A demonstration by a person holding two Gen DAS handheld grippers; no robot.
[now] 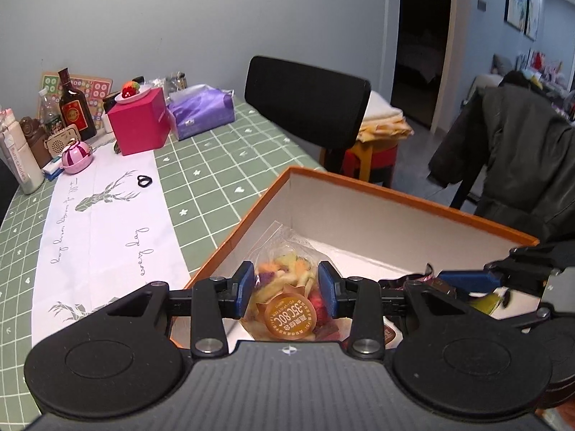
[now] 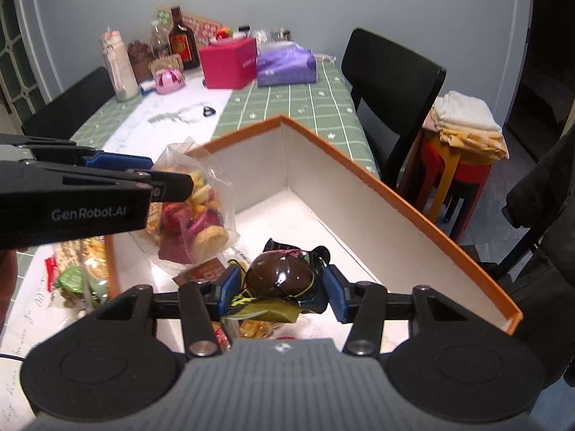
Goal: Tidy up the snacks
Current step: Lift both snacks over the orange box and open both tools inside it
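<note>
An orange-edged white box (image 1: 395, 194) (image 2: 359, 194) stands on the table's near end. My left gripper (image 1: 287, 289) is shut on a clear bag of mixed dried fruit and vegetable chips (image 1: 287, 298) (image 2: 197, 222), held over the box's left part. My right gripper (image 2: 282, 287) is shut on a dark brown wrapped snack with a green and black wrapper (image 2: 280, 273), low inside the box. The right gripper's blue fingers (image 1: 467, 280) show at the right in the left wrist view. More packets (image 2: 208, 273) lie on the box floor.
Loose snack packets (image 2: 79, 276) lie on the table left of the box. The far table end holds a magenta box (image 1: 140, 122), a purple tissue pack (image 1: 201, 111), a bottle (image 1: 73, 107) and small items. A black chair (image 1: 305, 100) and a red stool (image 2: 463, 165) stand to the right.
</note>
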